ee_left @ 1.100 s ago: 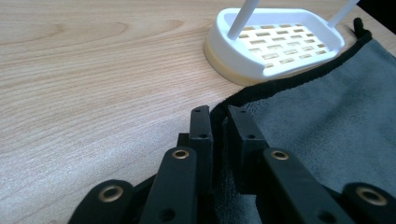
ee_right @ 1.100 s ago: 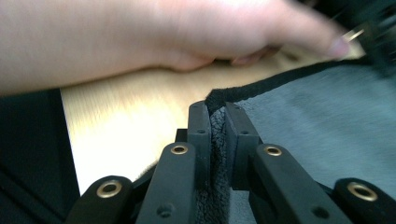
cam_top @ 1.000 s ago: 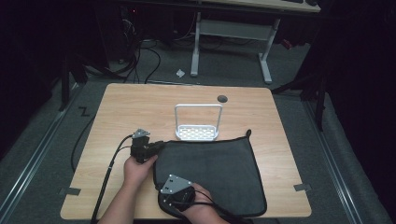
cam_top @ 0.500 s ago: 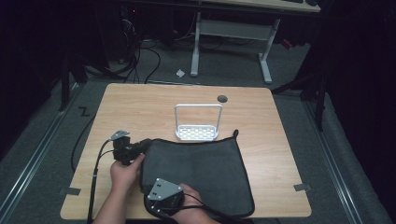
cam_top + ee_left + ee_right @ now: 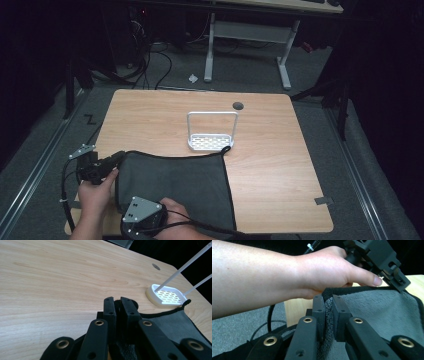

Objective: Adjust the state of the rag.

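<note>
Grey cloth with black piping lies flat on the near-left part of the wooden bench, its far right corner just touching the base of a small white rack that stands at about twelve o'clock from the cloth's middle. Both grippers have hold of it along its left side. The left gripper, at roughly ten o'clock of the cloth, has its fingers clamped on the far-left corner; the left gripper view shows the two black pads nearly together with the dark hem caught between them. The right gripper, at about seven o'clock near the bench's front edge, has its fingers pinched on the near-left edge, a crinkled fold of the fabric squeezed between the pads in the right gripper view. That view also shows the left hand wrapped round its gripper just beyond. The step in hand looks like a fold or a repositioning: two corners of one side are gripped together, ready to be carried as a pair. The next move probably calls for lifting both corners evenly and sweeping them toward three o'clock, keeping the edge taut between the grippers so the cloth doubles over cleanly, and staying low and clear of the rack so its wire hoop is not snagged.
</note>
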Tool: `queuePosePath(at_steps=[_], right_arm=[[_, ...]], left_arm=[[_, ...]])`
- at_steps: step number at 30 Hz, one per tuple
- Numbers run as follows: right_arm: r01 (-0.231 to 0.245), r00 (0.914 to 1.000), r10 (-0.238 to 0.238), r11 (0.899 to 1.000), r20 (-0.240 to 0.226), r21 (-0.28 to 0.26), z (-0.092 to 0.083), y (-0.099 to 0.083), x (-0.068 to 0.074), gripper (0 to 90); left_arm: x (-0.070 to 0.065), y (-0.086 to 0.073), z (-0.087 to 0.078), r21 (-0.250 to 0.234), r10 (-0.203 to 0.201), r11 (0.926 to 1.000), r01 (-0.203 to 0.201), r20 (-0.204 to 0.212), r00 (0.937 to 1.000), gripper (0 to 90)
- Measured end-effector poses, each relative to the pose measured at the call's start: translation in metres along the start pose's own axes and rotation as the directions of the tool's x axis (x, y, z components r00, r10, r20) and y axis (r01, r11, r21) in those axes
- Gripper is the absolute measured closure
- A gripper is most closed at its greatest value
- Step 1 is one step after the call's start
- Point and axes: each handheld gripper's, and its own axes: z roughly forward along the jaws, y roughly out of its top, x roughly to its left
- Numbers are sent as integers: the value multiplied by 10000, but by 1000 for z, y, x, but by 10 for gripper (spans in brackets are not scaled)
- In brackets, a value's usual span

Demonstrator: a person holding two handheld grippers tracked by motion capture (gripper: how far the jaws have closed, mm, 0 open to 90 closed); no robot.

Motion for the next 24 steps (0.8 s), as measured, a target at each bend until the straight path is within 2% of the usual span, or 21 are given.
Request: queuePosePath(at_steps=[5,11,18,24], right_arm=[[-140,9993,136,9998,349,118,-20,-14,-10,830],[-340,9946,302,9988,997,363,-55,-46,-27,828],[-1187,9792,1101,9921,1705,412,-98,-88,-49,828],[-1520,9693,1397,9873,2021,465,-124,-106,-59,827]], left_arm=[[-23,-3,21,-65,79,9999,-78,185,9998,834],[-59,-5,52,-120,343,9994,-339,392,9986,835],[-96,-9,88,263,670,9973,-685,545,9963,838],[-122,-12,108,428,971,9940,-1008,813,9919,840]])
